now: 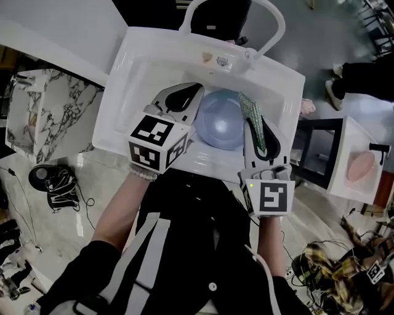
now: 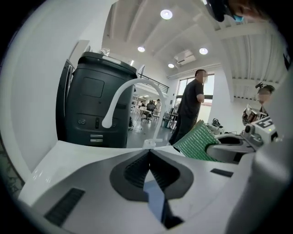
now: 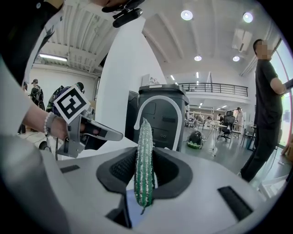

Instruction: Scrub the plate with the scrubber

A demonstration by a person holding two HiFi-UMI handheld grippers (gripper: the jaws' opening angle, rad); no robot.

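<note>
Left gripper (image 2: 149, 153): fingers (image 2: 132, 171) closed tip to tip, nothing sticking out past them. A blue sliver (image 2: 153, 196) shows in the gap behind the pads. It's probably the plate, but I can't tell if the rim is pinched or just seen through the gap.

Right gripper (image 1: 258, 132): fingers clamped on the green scrubber (image 1: 249, 107). It stands on edge between the pads, and its free end pokes out past the tips.

The plate (image 1: 220, 120) is blue and round, facing up in the white sink (image 1: 141, 67), below the faucet (image 1: 271, 18).

Key relation, head view: the plate centre is at about 10 o'clock from the right fingers and about 4 o'clock from the left fingers, whose side touches or overlaps the plate's left rim. The scrubber's long axis runs 11 to 5 o'clock, over the plate's right rim. So the right hand has the tool and is the nearer worker.

Judgement: scrubbing is not yet under way. The next move probably needs the scrubber's broad face tipped toward 9 o'clock onto the plate, with the left gripper steadying the rim.
</note>
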